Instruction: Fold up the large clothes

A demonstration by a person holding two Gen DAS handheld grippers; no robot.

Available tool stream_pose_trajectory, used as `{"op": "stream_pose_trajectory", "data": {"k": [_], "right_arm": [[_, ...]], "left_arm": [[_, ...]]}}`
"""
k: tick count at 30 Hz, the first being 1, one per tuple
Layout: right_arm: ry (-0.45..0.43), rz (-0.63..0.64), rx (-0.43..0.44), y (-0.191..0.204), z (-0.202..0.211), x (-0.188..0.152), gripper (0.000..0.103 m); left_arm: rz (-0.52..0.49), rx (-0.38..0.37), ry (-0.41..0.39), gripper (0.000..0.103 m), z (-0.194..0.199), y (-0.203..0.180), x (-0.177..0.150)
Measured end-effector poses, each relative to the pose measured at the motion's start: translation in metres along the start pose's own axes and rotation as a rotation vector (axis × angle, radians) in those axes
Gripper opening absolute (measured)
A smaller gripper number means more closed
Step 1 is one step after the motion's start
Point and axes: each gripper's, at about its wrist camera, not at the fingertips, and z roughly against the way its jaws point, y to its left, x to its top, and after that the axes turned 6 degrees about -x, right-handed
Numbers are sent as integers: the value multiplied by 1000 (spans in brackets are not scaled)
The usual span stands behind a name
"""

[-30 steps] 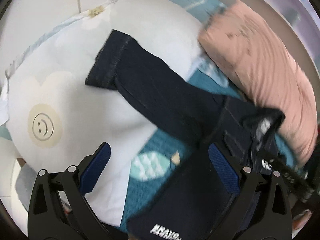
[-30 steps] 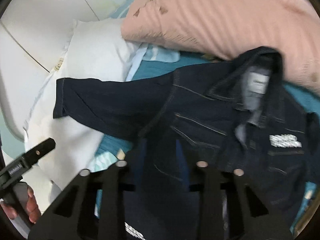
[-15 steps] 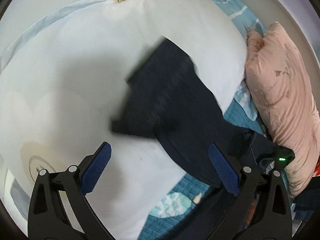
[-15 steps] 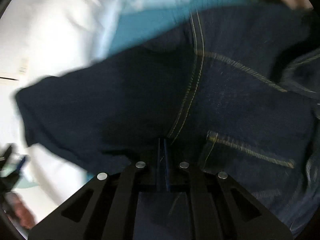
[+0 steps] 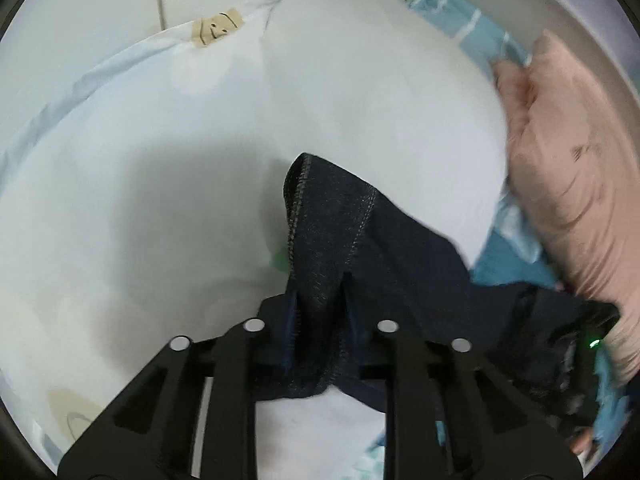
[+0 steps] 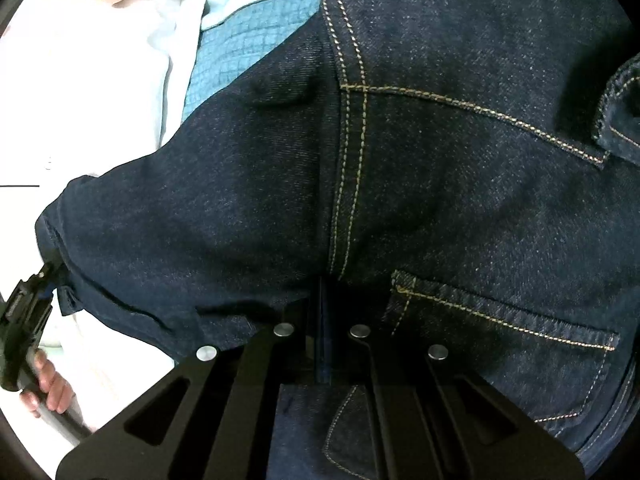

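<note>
The left gripper (image 5: 318,320) pinched the cuff (image 5: 320,216); the right gripper (image 6: 322,320) clamped the jacket (image 6: 460,184) shoulder, likely to fold the sleeve across.

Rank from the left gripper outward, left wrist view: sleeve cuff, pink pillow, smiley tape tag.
1. sleeve cuff: pinched in the left gripper, rising straight ahead of its fingers.
2. pink pillow: off to the right, beyond the sleeve, against the white pillow.
3. smiley tape tag: farthest, up at the top left on the white pillow's far edge.
</note>
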Motion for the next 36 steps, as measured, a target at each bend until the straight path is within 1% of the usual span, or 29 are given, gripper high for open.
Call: {"op": "stream_pose_trajectory", "data": {"k": [2,4,9,12,14,16,19,21,23,25,26,29,31,33,36], "right_arm": [[-35,42,-27,7,7,-6,0],[-46,56,-46,11,12,-13,0],[-82,40,-16,5,40,-33,1],[-129,22,3,-7,71,-42,1],[-165,11,7,-18,96,-48,1],[-203,0,4,-33,120,-59,1],[-268,-24,18,-48,153,-84,1],[-315,-47,0,-70,176,-109,1],[-336,-73,-16,-96,196,-131,1],[-353,-109,-5,-120,209,-146,1],[-366,-123,-13,-131,215,-153,1],[-397,-160,-52,-162,235,-173,2],[-411,-203,-59,-185,244,-187,2],[-419,-237,-68,-205,248,-197,2],[-413,-276,-79,-234,251,-211,2]], "left_arm": [[-33,13,-9,17,9,-8,-2],[-59,23,-14,16,19,-16,-5],[-133,17,-13,15,48,-49,-16],[-191,18,-30,15,65,-77,-26],[-228,20,-42,15,69,-106,-33],[-254,-4,-44,15,81,-132,-42],[-304,-60,-47,16,94,-176,-56],[-349,-104,-56,15,102,-210,-71],[-375,-141,-44,15,104,-242,-86],[-412,-201,-19,15,102,-283,-108],[-432,-226,-8,15,100,-303,-119],[-476,-270,30,15,86,-352,-150],[-501,-279,69,15,70,-378,-168],[-535,-279,129,14,46,-404,-190],[-554,-257,202,14,14,-427,-221]]}}
